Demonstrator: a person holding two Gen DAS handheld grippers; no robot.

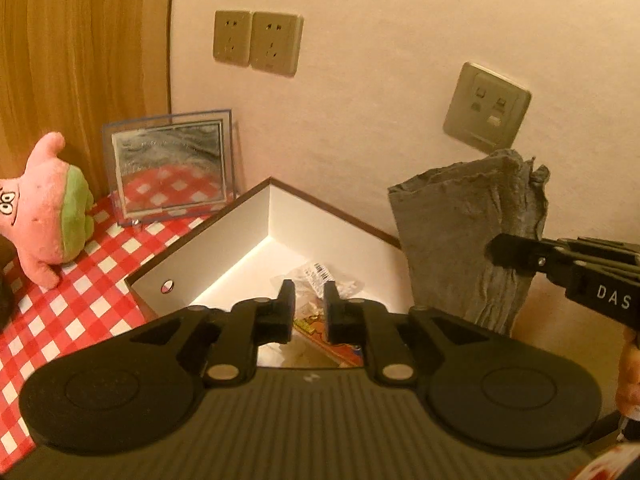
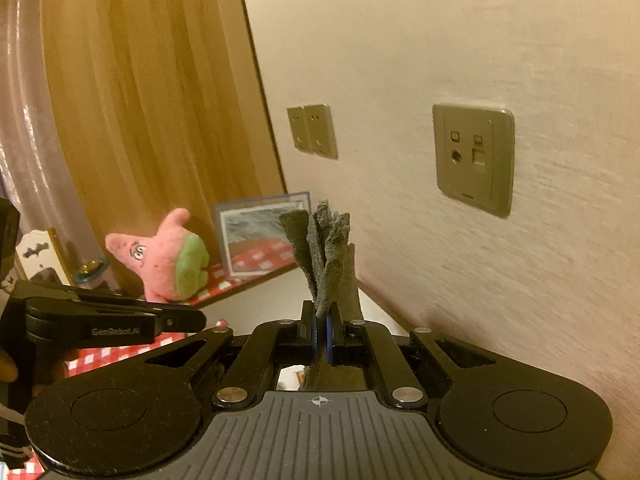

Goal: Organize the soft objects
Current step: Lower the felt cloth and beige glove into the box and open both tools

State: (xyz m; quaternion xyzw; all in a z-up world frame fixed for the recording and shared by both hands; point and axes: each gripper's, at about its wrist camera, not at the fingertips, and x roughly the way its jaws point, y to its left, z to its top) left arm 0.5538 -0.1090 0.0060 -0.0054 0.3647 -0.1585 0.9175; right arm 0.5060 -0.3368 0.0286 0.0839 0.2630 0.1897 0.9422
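My right gripper (image 2: 321, 320) is shut on a grey cloth (image 2: 326, 248) and holds it up in the air near the wall. In the left wrist view the cloth (image 1: 468, 240) hangs at the right, above the far right edge of an open white drawer (image 1: 240, 232), with the right gripper (image 1: 500, 250) clamped on it. My left gripper (image 1: 309, 292) is open a little and empty, over the drawer. A pink and green starfish plush (image 1: 52, 208) sits on the red checked tablecloth (image 1: 80, 300) at the left; it also shows in the right wrist view (image 2: 168, 256).
The drawer holds a clear plastic packet (image 1: 320, 276) and a colourful flat packet (image 1: 328, 340). A clear photo frame (image 1: 172, 168) leans at the wall corner. Wall sockets (image 1: 256, 40) and a data plate (image 1: 486, 108) are on the wall. A wooden panel (image 1: 80, 60) stands at the left.
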